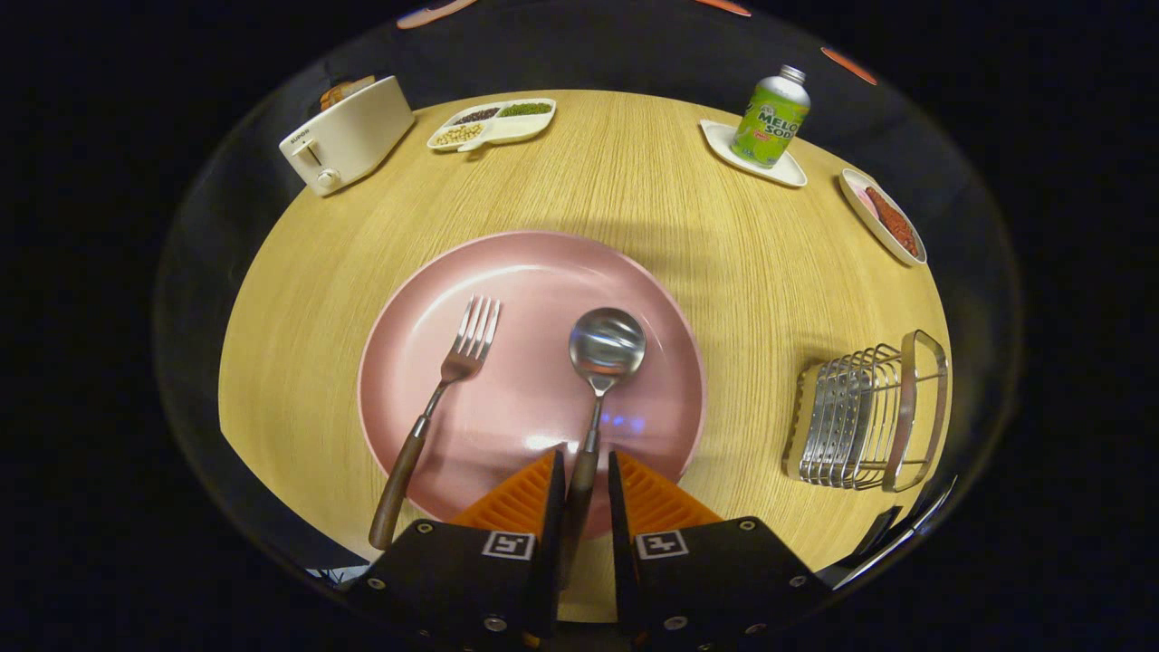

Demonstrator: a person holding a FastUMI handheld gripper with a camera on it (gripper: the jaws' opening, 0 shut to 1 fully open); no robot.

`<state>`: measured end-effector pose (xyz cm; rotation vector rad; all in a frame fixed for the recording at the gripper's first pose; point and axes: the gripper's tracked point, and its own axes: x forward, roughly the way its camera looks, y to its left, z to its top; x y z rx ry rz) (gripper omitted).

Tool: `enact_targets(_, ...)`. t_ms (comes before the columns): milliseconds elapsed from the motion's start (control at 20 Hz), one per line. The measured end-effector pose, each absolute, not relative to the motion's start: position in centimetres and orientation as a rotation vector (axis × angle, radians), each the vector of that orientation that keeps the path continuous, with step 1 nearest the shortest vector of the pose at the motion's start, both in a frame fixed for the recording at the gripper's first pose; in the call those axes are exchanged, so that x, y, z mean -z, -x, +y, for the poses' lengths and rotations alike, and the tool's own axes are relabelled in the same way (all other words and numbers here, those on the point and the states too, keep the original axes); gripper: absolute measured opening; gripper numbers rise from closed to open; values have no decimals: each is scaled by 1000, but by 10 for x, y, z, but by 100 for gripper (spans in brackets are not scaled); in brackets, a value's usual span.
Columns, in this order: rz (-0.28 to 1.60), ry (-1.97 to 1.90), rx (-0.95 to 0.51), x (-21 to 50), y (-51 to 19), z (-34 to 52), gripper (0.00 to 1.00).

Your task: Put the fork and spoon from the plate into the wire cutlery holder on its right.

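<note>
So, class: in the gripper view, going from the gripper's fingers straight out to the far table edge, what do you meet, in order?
gripper around the spoon handle → pink plate → bare table

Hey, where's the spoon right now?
In the gripper view the spoon lies on the pink plate, right of the fork, its handle between the gripper fingers.
</note>
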<state>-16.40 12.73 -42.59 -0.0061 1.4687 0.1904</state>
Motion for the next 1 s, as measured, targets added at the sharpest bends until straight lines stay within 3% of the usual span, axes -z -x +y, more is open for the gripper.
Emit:
enact_targets(100, 1469, 17, -190, 430, 164, 126, 17)
enact_targets(300, 1453, -9, -202, 428, 159, 124, 8)
enact_targets(1000, 1183, -145, -80, 312, 121, 33, 6)
